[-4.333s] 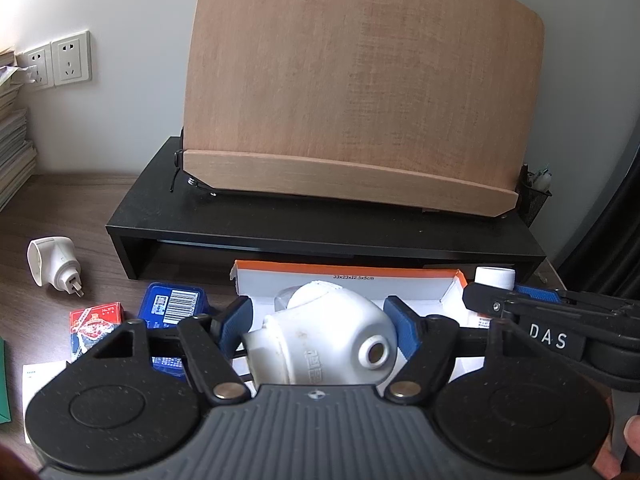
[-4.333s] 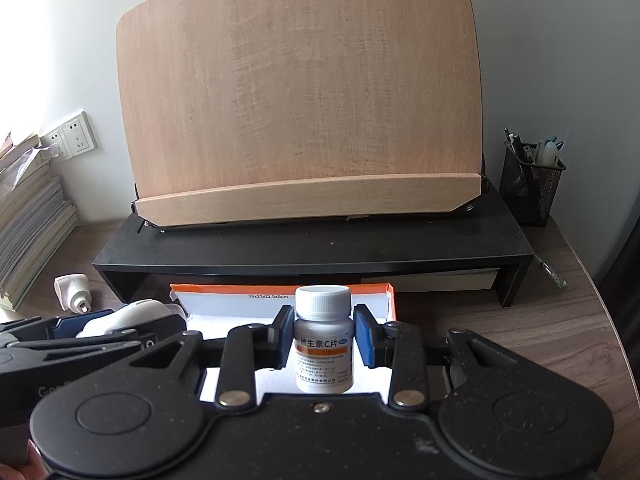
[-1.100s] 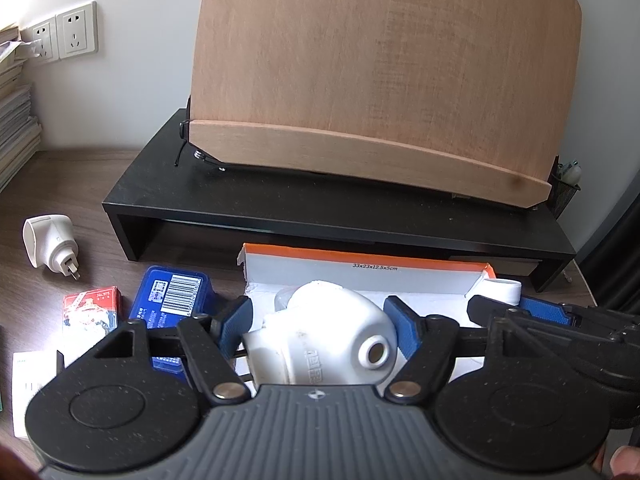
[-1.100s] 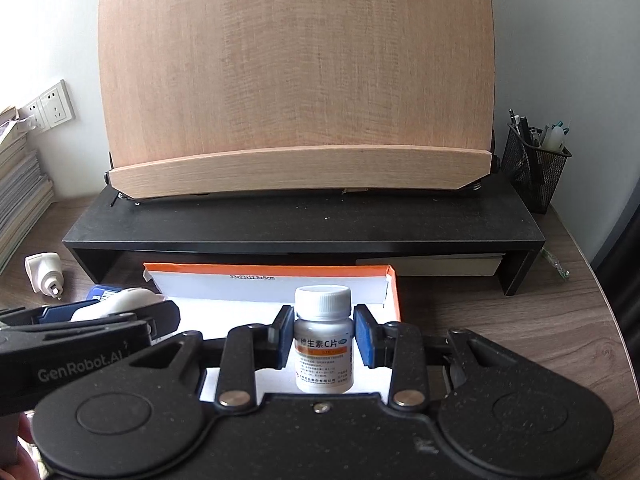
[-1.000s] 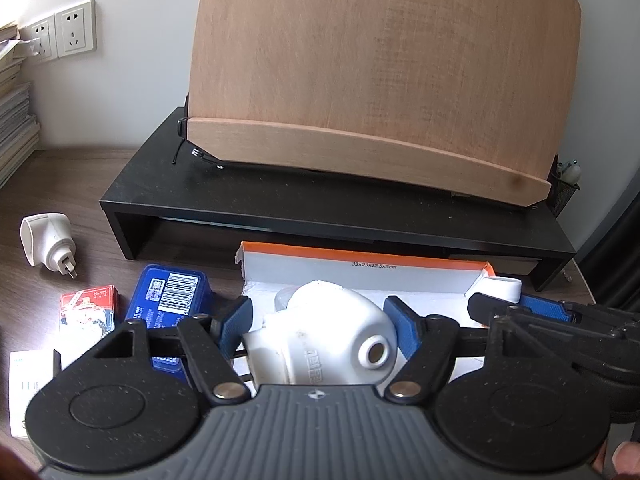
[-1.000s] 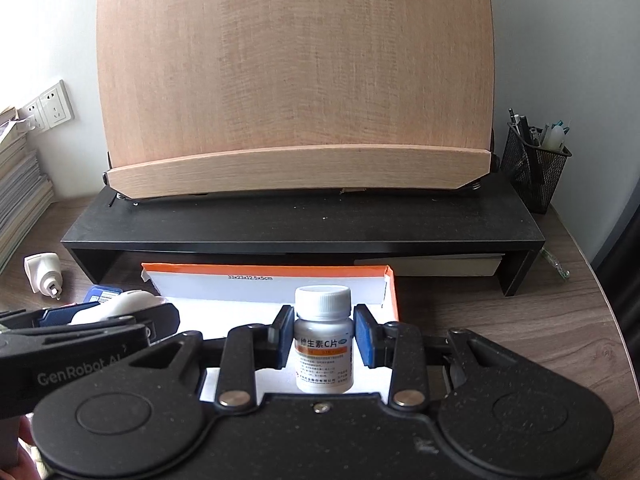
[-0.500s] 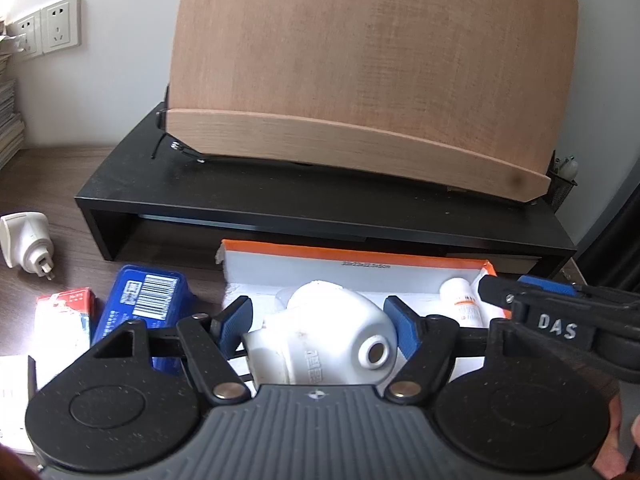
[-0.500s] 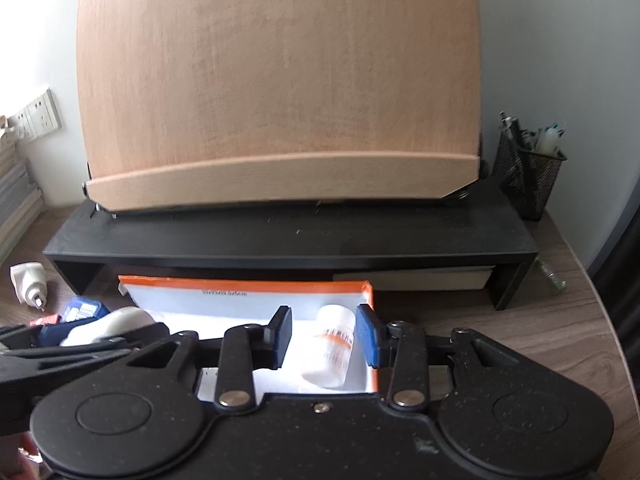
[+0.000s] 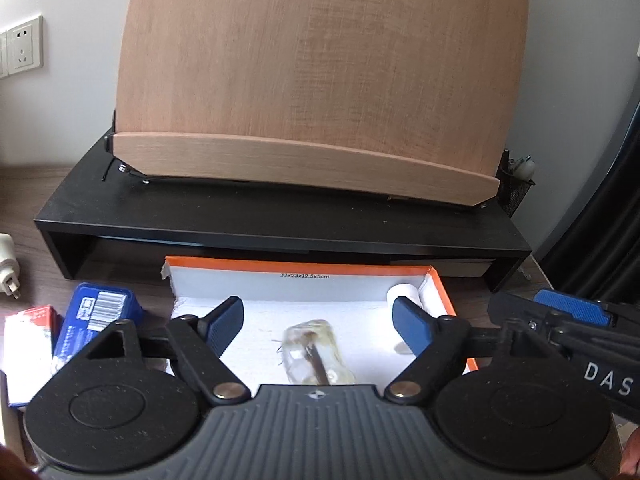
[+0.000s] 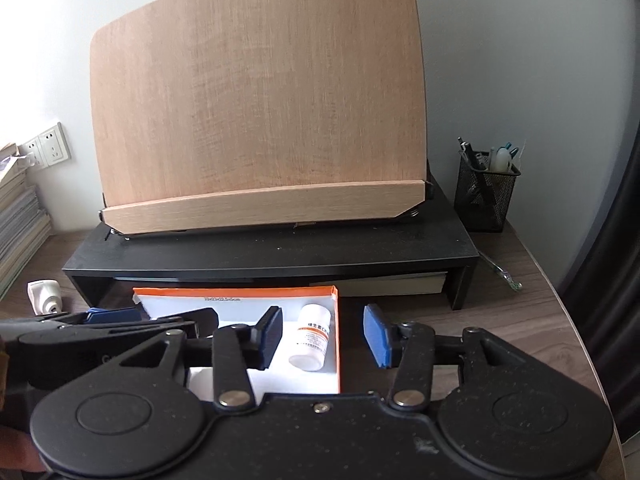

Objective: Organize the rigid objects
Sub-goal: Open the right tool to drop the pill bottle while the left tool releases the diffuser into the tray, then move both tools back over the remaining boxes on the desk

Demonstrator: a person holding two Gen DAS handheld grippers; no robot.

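Both drops have just happened. The left gripper (image 9: 317,322), which a moment ago clamped a white fitting, now has its jaws spreading with nothing between them; the fitting itself I cannot see, only a clear plastic piece (image 9: 316,356) on the box floor below. The right gripper (image 10: 323,337) is opening too, and its pill bottle (image 10: 313,338) lies tipped against the right wall of the orange-rimmed box (image 10: 337,344). Beyond, on the counter (image 10: 516,320), the blue pack (image 9: 98,316) and red carton (image 9: 34,332) remain to be gathered.
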